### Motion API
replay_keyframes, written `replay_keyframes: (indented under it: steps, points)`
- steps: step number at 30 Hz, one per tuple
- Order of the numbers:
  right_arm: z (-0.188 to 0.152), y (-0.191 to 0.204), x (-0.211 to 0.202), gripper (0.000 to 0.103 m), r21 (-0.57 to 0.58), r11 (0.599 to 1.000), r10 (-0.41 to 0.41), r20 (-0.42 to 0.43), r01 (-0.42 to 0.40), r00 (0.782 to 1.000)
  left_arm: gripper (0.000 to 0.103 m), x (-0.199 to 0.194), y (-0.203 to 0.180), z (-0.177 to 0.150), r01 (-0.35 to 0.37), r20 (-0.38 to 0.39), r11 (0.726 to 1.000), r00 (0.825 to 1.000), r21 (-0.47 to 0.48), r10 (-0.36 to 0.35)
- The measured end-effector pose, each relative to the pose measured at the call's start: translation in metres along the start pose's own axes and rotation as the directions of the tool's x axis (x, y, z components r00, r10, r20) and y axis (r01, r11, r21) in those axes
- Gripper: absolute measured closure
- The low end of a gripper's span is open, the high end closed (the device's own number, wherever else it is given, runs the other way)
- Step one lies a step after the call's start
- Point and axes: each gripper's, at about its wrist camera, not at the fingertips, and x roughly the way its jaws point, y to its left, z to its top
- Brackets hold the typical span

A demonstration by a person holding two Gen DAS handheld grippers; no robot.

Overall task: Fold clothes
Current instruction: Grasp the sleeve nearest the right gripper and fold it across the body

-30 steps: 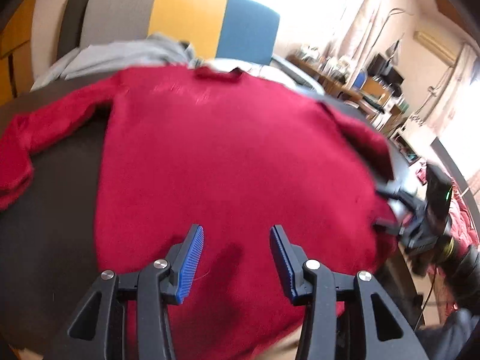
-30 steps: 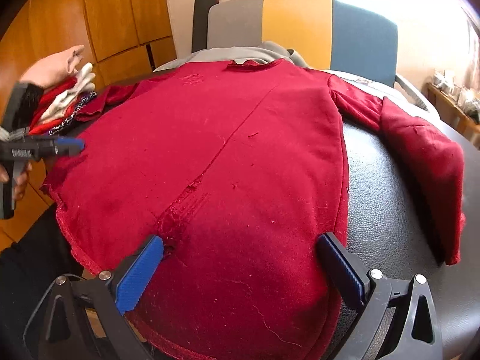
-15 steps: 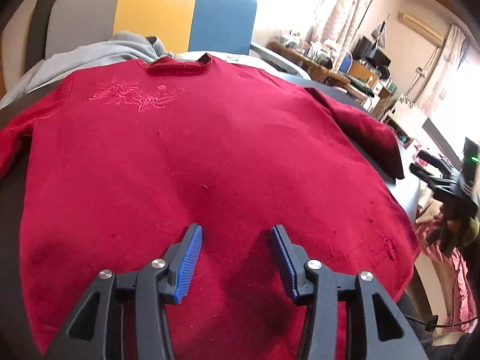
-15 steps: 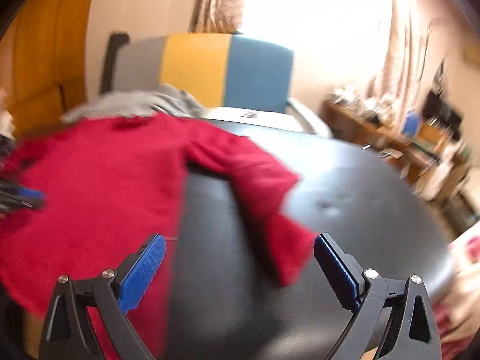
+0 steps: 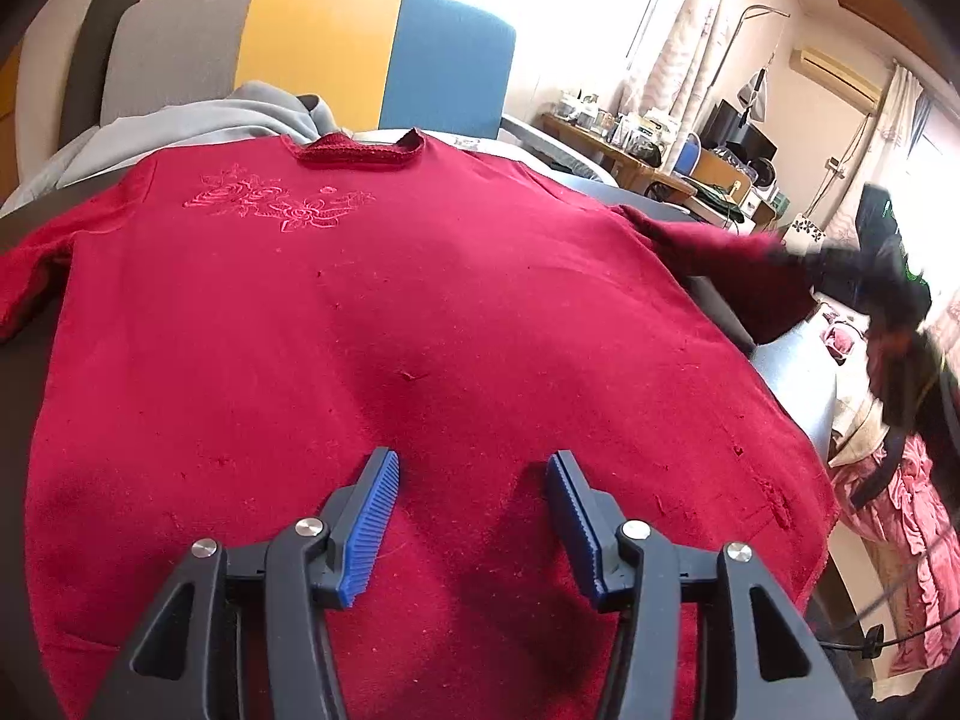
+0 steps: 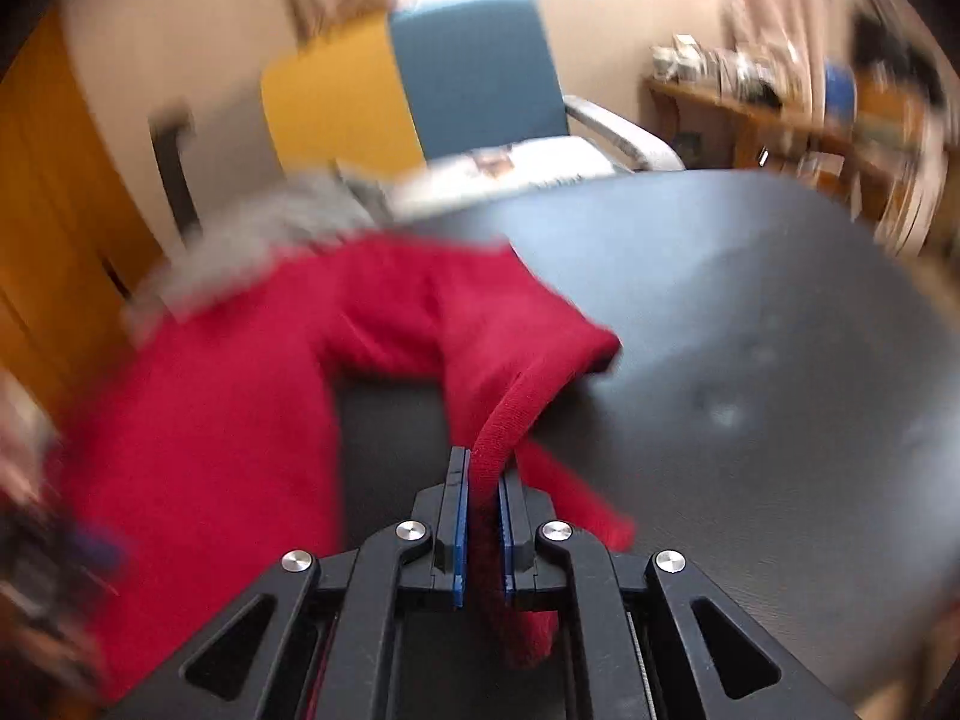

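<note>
right gripper: clamped on sleeve cuff, probably for folding inward | left gripper: jaws opening, empty, above sweater

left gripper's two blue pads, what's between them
Only the red knit sweater lying flat under the left gripper; its opening jaws pinch nothing, as the left wrist view shows.

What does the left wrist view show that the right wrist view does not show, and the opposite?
Only the left wrist view shows the red knit sweater's whole front with its embroidered flower pattern and collar, and the left gripper opening above the fabric, with nothing between its fingers. Only the right wrist view shows the right gripper shut on the sleeve cuff, lifted from the dark leather surface. Both show the sweater, the grey garment behind it and the yellow and blue chair back.
</note>
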Motion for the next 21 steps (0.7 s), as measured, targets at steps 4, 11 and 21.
replay_keyframes:
  steps: [4, 11, 21]
  points:
    - [0.027, -0.067, -0.016, 0.094, 0.375, 0.91, 0.1, 0.214, -0.176, 0.972, 0.05, 0.001, 0.0, 0.0, -0.001, 0.005, 1.0, 1.0, -0.003, 0.001]
    - [-0.005, -0.146, -0.012, 0.037, 0.623, 0.777, -0.21, 0.116, 0.094, 0.971, 0.05, 0.002, 0.0, 0.0, -0.001, 0.009, 1.0, 1.0, -0.002, 0.002]
    - [0.008, -0.129, -0.018, 0.027, 0.427, 0.881, -0.254, 0.066, 0.203, 0.965, 0.05, 0.002, -0.001, 0.0, -0.007, 0.01, 1.0, 1.0, 0.002, 0.007]
